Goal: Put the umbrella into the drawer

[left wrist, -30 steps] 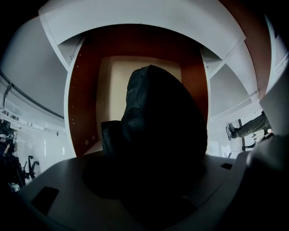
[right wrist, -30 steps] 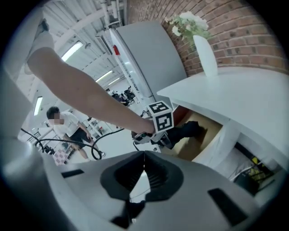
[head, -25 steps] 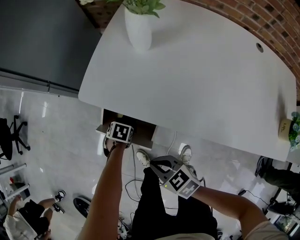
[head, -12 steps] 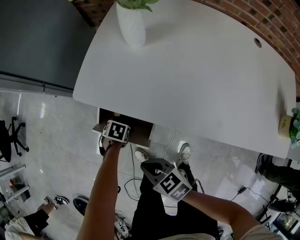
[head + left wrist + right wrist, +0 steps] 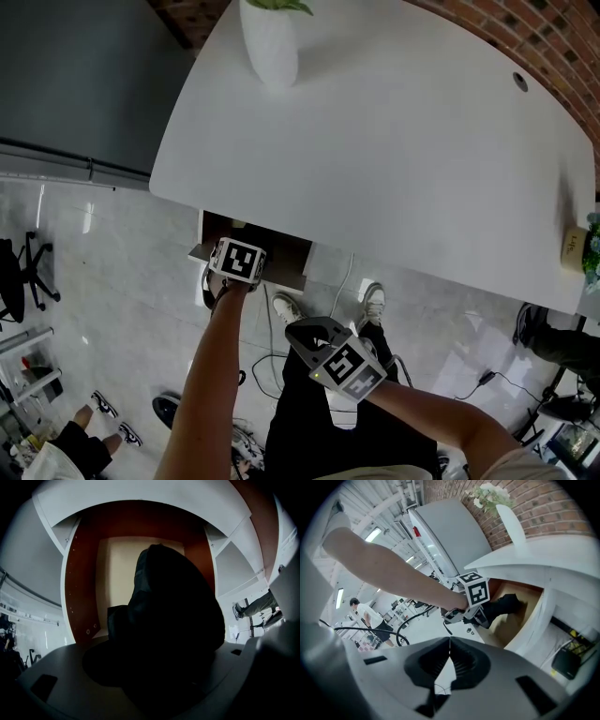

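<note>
A black folded umbrella fills the left gripper view, sitting between that gripper's jaws, which close on it. Behind it lies the open drawer, with red-brown sides and a pale bottom. In the head view my left gripper points straight down into the drawer under the white table. The right gripper view shows the left gripper with the umbrella reaching into the drawer. My right gripper hovers in the air nearer me, shut and holding nothing.
A white vase with a plant stands at the table's far left, and a small box at its right edge. A grey cabinet is to the left. Cables and my shoes are on the floor. A person stands far off.
My right gripper has drifted a little left and lower in the head view. The left gripper stays over the drawer with the umbrella.
</note>
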